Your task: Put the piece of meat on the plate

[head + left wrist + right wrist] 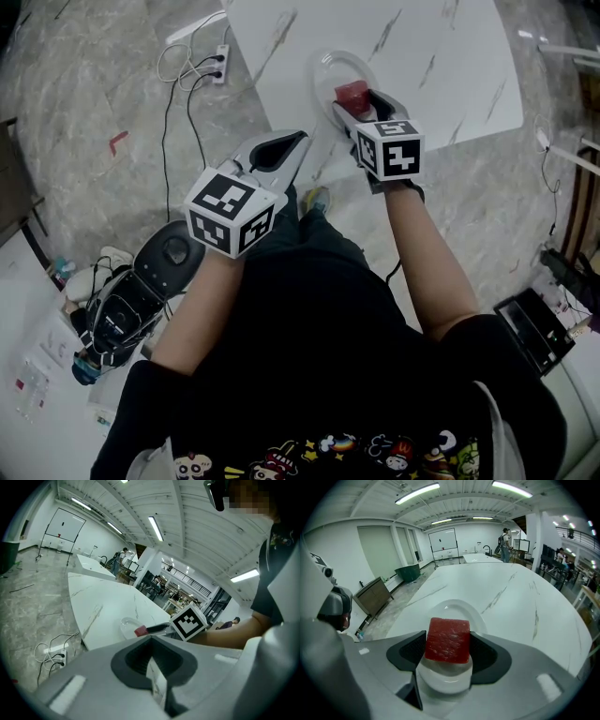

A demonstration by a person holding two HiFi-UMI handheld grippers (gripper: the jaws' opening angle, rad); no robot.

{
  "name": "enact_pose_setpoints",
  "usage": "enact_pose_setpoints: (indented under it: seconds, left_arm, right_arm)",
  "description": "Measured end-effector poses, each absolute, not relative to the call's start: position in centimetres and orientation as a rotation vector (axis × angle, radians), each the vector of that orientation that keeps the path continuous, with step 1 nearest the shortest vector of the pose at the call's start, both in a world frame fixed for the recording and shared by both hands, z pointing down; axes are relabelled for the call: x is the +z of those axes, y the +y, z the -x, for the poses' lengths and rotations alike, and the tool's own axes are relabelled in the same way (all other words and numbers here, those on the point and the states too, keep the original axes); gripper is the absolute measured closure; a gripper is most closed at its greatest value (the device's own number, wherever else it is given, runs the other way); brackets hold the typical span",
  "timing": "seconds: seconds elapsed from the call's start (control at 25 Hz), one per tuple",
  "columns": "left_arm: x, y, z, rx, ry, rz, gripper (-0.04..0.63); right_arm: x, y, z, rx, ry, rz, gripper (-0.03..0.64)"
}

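Right gripper [447, 645] has its fingers clamped on the piece of meat [447, 639] just over the plate [461, 607] on the worktop [506, 590], so carry looks done with only set-down and release left; left gripper [151, 658] has its fingers closed on nothing, idle off the worktop edge.

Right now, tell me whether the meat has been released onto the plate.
No: the right tongs grip the piece of meat between their jaws, over the plate.
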State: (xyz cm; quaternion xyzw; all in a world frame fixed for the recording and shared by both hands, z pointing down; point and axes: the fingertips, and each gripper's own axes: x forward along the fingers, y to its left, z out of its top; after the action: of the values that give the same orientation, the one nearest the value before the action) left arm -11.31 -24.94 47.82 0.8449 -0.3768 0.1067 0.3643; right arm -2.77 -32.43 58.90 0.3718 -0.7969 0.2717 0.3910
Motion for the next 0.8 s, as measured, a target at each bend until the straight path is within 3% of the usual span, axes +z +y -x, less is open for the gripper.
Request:
enact_pose_setpoints:
  seconds: [0.8]
  left_arm:
    - [47.98,-25.26,12.10,0.229,-0.971,-2.163,0.595]
  right_arm:
    - [59.95,-32.42,3.45,0.677,-1.861,-0.840,0.299]
